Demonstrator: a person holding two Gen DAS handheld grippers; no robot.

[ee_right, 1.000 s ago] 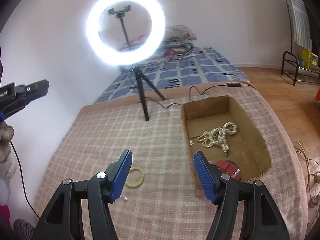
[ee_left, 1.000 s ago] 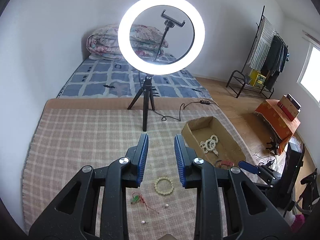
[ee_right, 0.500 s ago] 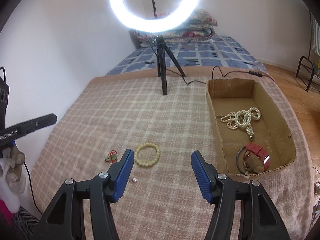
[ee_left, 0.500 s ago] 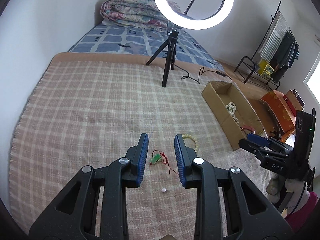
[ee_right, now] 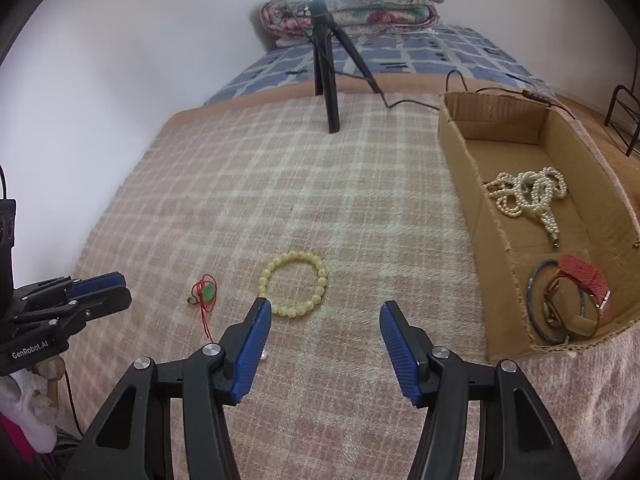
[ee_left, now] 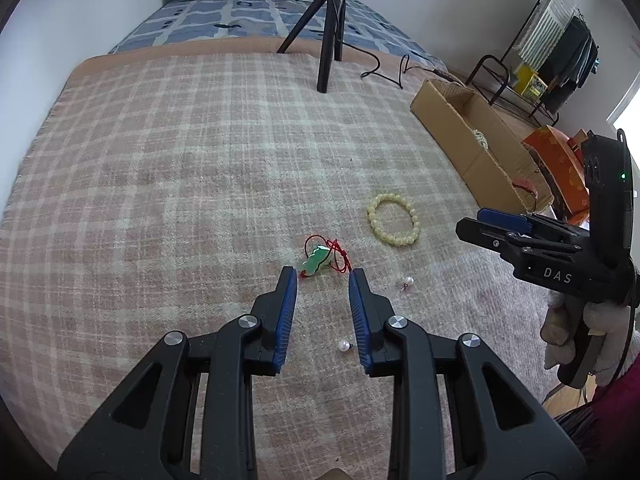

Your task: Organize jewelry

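A green pendant on a red cord (ee_left: 320, 260) lies on the plaid blanket just ahead of my left gripper (ee_left: 322, 276), which is open and empty. It also shows in the right wrist view (ee_right: 205, 293). A yellow bead bracelet (ee_left: 394, 220) (ee_right: 294, 288) lies to its right. My right gripper (ee_right: 325, 308) is open wide and empty, just short of the bracelet. Two loose pearls (ee_left: 407, 281) (ee_left: 343, 346) lie on the blanket. The cardboard box (ee_right: 460, 152) holds a pearl necklace (ee_right: 528, 196) and a red watch (ee_right: 580, 284).
A ring light tripod (ee_right: 326, 80) stands at the blanket's far edge with its cable (ee_right: 416, 100) trailing toward the box. A folded quilt (ee_right: 360, 4) lies at the bed's far end. A clothes rack (ee_left: 556, 40) stands at the right.
Both grippers have tilted downward and moved closer to the blanket. The pendant now sits just ahead of the left fingertips and the bracelet just ahead of the right gripper.
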